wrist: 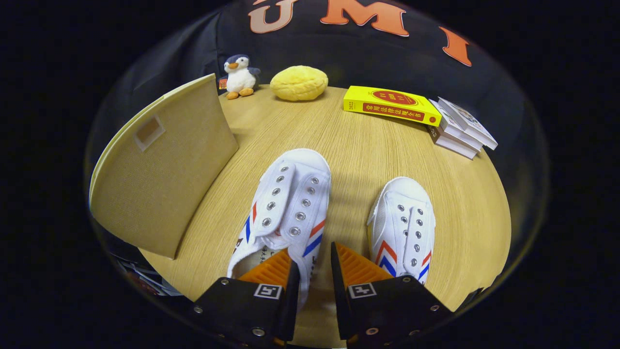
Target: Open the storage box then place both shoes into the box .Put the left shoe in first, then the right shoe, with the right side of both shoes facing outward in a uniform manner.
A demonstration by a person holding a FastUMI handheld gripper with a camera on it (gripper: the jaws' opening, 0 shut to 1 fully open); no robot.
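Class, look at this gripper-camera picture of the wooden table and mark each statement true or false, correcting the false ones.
1. One gripper finger sits inside the opening of the nearer white canvas shoe. True.
2. The two white shoes touch each other. False: the other white canvas shoe lies apart, bare wooden table between them.
3. A penguin plush toy stands beside a yellow bun-shaped cushion. True.
4. The yellow book lies on the beige fabric storage box. False: it rests on the table beside stacked white books.
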